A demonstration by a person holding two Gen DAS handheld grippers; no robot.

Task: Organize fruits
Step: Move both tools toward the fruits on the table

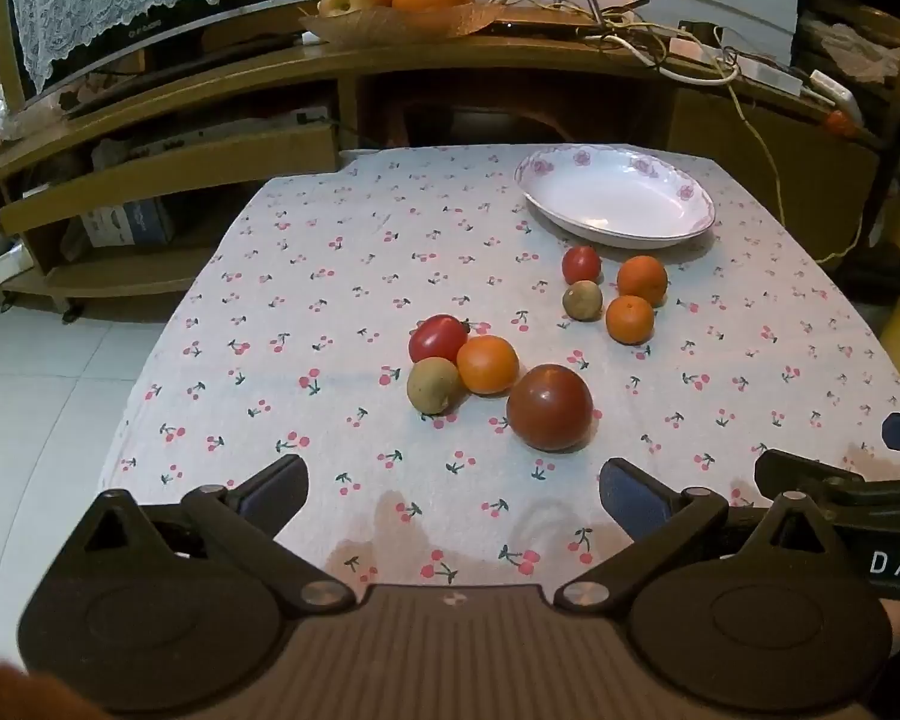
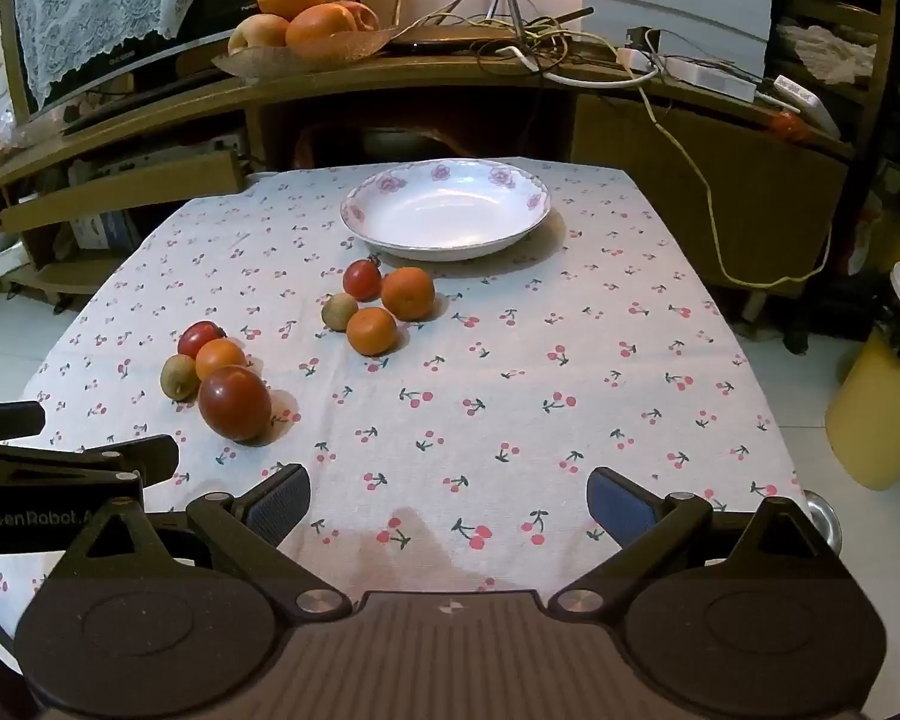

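Observation:
A white floral plate (image 1: 618, 204) (image 2: 447, 213) sits at the far side of the cherry-print tablecloth (image 1: 330, 300) (image 2: 570, 360). Near it lie a small tomato (image 1: 581, 264) (image 2: 362, 279), a kiwi (image 1: 582, 300) (image 2: 339, 311) and two oranges (image 1: 642, 279) (image 2: 407, 293). A nearer group holds a large dark tomato (image 1: 549, 407) (image 2: 234, 402), an orange (image 1: 487, 363) (image 2: 219, 357), a red tomato (image 1: 437, 337) (image 2: 199, 338) and a kiwi (image 1: 433, 384) (image 2: 178, 378). My left gripper (image 1: 453, 495) and right gripper (image 2: 448, 501) are open and empty at the near edge.
A wooden desk (image 1: 450, 60) behind the table carries a fruit basket (image 1: 402, 18) (image 2: 306, 51) and tangled cables (image 2: 540, 42). A yellow bin (image 2: 882, 414) stands on the floor at the right. White floor tiles (image 1: 42, 396) lie to the left.

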